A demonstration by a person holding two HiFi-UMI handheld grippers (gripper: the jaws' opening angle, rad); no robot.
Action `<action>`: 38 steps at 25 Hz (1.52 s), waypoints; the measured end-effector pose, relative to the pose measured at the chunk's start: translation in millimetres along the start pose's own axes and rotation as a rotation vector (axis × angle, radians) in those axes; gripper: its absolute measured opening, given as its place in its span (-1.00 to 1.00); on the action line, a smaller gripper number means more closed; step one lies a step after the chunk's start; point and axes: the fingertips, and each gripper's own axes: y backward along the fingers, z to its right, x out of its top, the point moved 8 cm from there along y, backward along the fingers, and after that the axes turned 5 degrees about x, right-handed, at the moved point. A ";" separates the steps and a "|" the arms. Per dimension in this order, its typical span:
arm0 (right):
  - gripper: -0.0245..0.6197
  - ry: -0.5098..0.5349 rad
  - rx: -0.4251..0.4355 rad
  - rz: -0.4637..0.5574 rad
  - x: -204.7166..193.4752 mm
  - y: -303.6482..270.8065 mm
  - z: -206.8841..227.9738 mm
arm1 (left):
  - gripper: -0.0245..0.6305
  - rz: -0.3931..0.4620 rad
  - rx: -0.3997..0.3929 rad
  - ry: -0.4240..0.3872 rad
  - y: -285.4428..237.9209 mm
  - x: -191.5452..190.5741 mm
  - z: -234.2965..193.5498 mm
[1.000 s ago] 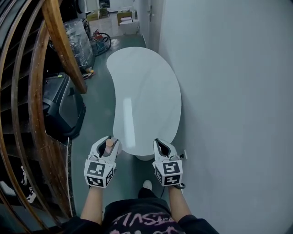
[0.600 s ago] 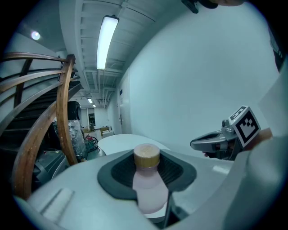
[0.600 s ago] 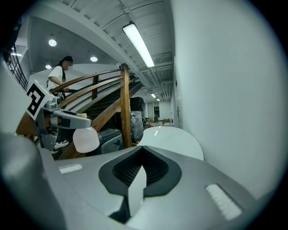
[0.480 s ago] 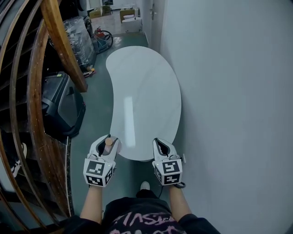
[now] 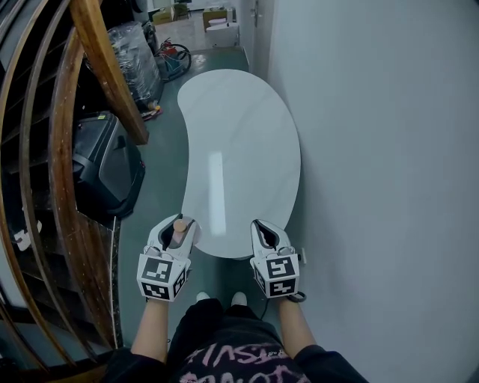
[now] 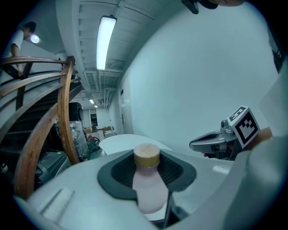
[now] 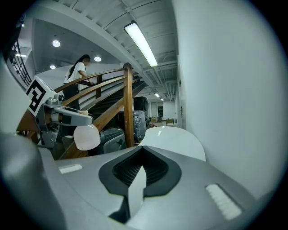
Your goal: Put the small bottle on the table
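A small pale pink bottle (image 5: 180,224) with a tan cap stands upright between the jaws of my left gripper (image 5: 177,229), which is shut on it. In the left gripper view the bottle (image 6: 147,184) fills the middle, cap upward. It hangs just over the near left rim of the white kidney-shaped table (image 5: 239,142). My right gripper (image 5: 263,229) is level with the left one, at the table's near right rim; its jaws are shut with nothing in them (image 7: 140,173). From the right gripper view the bottle's round bottom (image 7: 87,137) shows at the left.
A curved wooden stair rail (image 5: 101,71) and a black case (image 5: 105,168) crowd the left side. A plain white wall (image 5: 374,149) runs close along the table's right. Wrapped goods (image 5: 136,52) and boxes (image 5: 217,16) stand beyond the far end. A person (image 7: 76,74) is on the stairs.
I have stepped closer to the table. Both grippers now reach its near rim, where before they hung short of it. The left grip on the bottle is unchanged.
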 end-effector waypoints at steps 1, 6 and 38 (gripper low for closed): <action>-0.88 -0.001 0.002 0.000 -0.2 0.0 -0.1 | -0.54 0.000 0.000 0.000 -0.2 -0.2 0.3; -0.88 -0.004 -0.003 0.006 3.2 0.1 0.0 | -0.54 0.002 -0.006 -0.001 -2.9 -0.7 0.1; -0.88 -0.022 -0.096 -0.019 5.0 -38.9 32.5 | -0.54 -0.008 -0.069 0.013 -68.6 -8.9 -20.8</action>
